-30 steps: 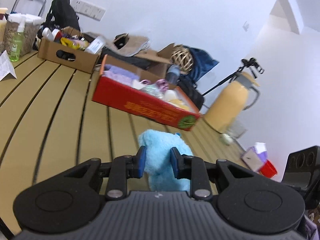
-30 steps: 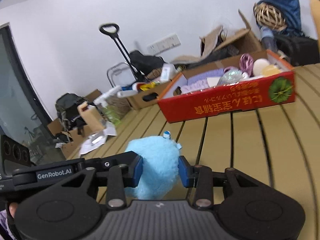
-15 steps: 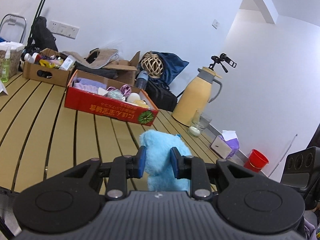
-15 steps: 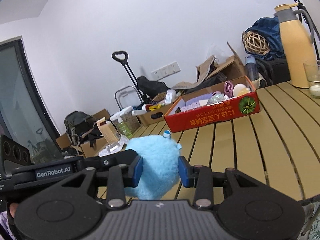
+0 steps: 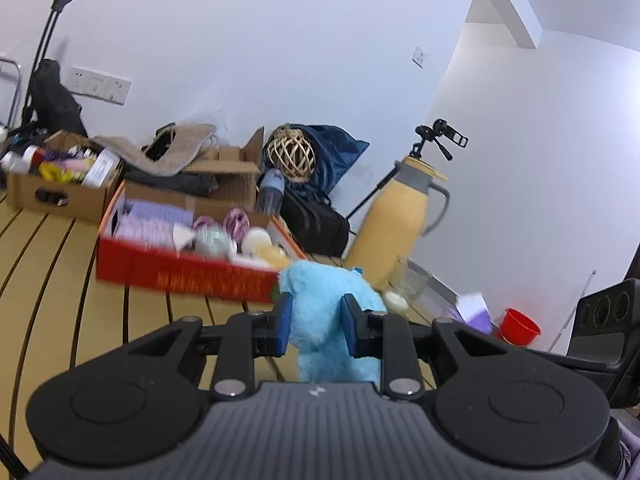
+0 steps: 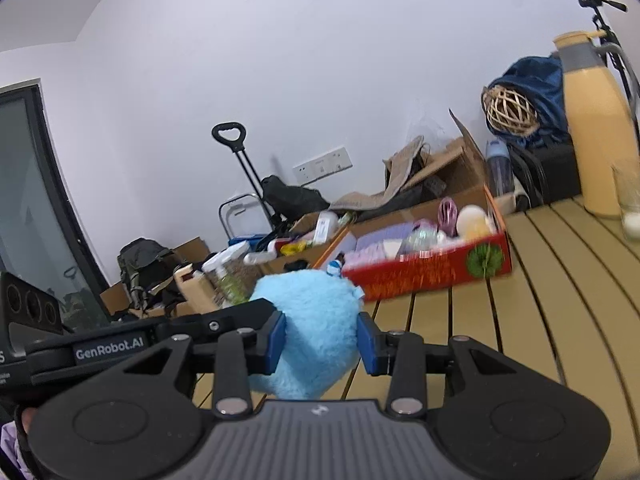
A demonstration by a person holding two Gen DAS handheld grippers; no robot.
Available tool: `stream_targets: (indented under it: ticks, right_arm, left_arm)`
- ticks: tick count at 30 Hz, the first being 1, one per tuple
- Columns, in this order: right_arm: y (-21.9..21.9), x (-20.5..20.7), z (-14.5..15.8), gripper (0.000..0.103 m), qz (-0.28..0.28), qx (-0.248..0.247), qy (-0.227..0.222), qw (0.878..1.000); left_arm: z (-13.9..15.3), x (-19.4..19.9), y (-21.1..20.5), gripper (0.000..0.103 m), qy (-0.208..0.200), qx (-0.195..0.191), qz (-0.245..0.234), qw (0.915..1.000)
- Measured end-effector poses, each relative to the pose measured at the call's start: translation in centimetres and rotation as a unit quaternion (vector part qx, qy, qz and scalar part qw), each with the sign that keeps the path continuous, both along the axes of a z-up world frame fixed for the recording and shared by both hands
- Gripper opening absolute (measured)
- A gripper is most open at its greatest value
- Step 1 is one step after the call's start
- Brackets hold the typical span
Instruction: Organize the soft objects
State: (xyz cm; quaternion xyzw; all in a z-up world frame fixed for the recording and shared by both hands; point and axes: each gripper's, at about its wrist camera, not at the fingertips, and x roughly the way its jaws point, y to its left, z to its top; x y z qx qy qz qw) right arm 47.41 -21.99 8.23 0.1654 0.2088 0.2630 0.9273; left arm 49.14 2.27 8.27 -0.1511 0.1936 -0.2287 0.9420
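Fluffy sky-blue plush toy, rounded, long-pile; left gripper and right gripper both clamped on it. Red cardboard box centre frame, slatted wooden surface.

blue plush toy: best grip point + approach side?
The blue plush toy is best taken across its round, fluffy body, from the near side along the table, roughly as now. The right tool pinches the bulging middle; the left tool pinches a narrower part. The pile is soft and probably compresses, so squeezing the thick middle likely holds better than the small tag on top.
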Motion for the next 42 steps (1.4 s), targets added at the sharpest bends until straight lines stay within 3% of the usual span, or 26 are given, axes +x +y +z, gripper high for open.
stream_targets:
  ticks: [5,9,13,18,22,27,29,31,37,42]
  right_arm:
    - [0.6,8.9,1.5,0.037,0.003,-0.004,0.0,1.0]
    - [0.9,17.4,1.3,0.037,0.006,0.011,0.033,0.999]
    - [1.2,25.2,-0.7,0.037,0.001,0.028,0.084,0.996]
    - [2.2,31.5,-4.4,0.037,-0.007,0.019,0.135,0.991]
    - [3.5,33.5,-6.7,0.037,-0.009,-0.012,0.152,0.988]
    - [4.2,34.0,-8.4,0.037,-0.01,-0.041,0.152,0.988]
    - [4.1,33.7,-8.2,0.045,-0.006,-0.045,0.146,0.988]
    - [4.1,33.2,-7.5,0.05,-0.007,-0.054,0.137,0.989]
    - [2.7,31.1,-3.1,0.05,-0.014,-0.065,0.101,0.993]
    - [1.1,27.5,1.2,0.06,-0.021,-0.092,0.073,0.993]
  left_arm:
    - [1.1,9.2,0.8,0.026,0.013,-0.003,-0.004,0.9999]
    - [0.4,17.2,1.8,0.026,0.051,-0.009,-0.003,0.9987]
    - [-1.8,23.9,2.4,0.026,0.093,-0.006,0.003,0.9957]
    - [-5.4,28.6,2.8,0.026,0.137,0.009,0.016,0.9904]
    - [-7.7,29.6,2.8,0.028,0.151,0.029,0.021,0.988]
    - [-8.9,29.7,3.3,0.039,0.162,0.033,0.031,0.9858]
    - [-8.3,29.3,3.5,0.04,0.155,0.04,0.034,0.9865]
    - [-7.3,28.6,3.6,0.043,0.147,0.049,0.036,0.9873]
    - [-3.1,25.0,3.5,0.05,0.107,0.104,0.047,0.9877]
    - [0.4,20.4,4.1,0.06,0.083,0.117,0.058,0.988]
